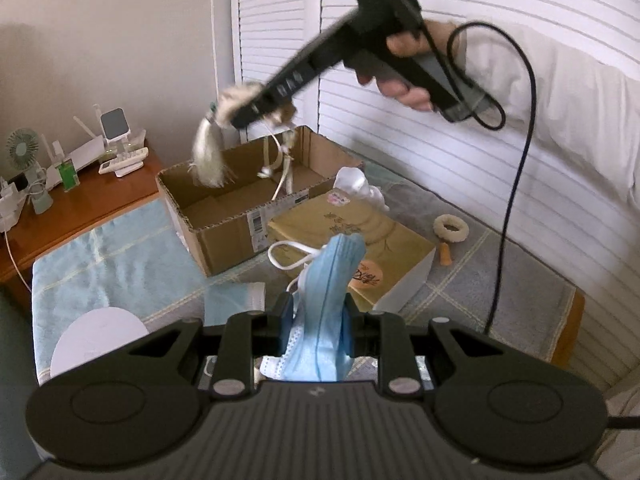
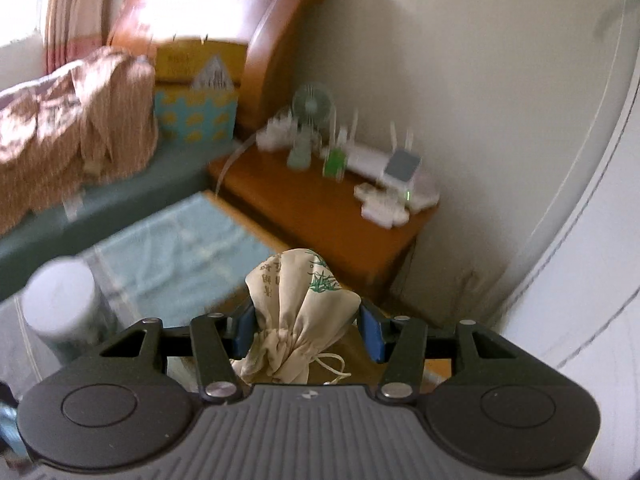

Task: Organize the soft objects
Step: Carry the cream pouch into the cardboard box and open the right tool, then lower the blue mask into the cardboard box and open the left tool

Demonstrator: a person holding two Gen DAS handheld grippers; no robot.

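You worked in a bedroom, over a blanket-covered surface (image 1: 460, 280) set against white louvred doors, with a wooden nightstand (image 1: 100, 196) carrying a small fan and chargers at ten o'clock. An open cardboard box (image 1: 224, 216) sat at the centre of the left wrist view, and a flat yellow gift box (image 1: 360, 236) lay just beside it toward four o'clock.

Your left gripper (image 1: 316, 320) had its jaws narrowed onto a blue surgical mask (image 1: 328, 280), which stood bunched between the pads with its white ear loop trailing toward ten o'clock. Your right gripper (image 2: 308, 328) pinched a cream drawstring pouch (image 2: 300, 304) printed with green bamboo; in the left view that pouch, with a pale tassel, hung blurred above the box's eleven o'clock corner, not yet released.

Judging by the layout, the sorting was partly done: a cord or strap already seemed to lie inside the cardboard box. Both held items were yet to go in. On the blanket there remained a crumpled white cloth (image 1: 360, 186) at one o'clock of the gift box, a cream fuzzy ring (image 1: 452, 229) and a small orange piece (image 1: 445, 258) at three o'clock.
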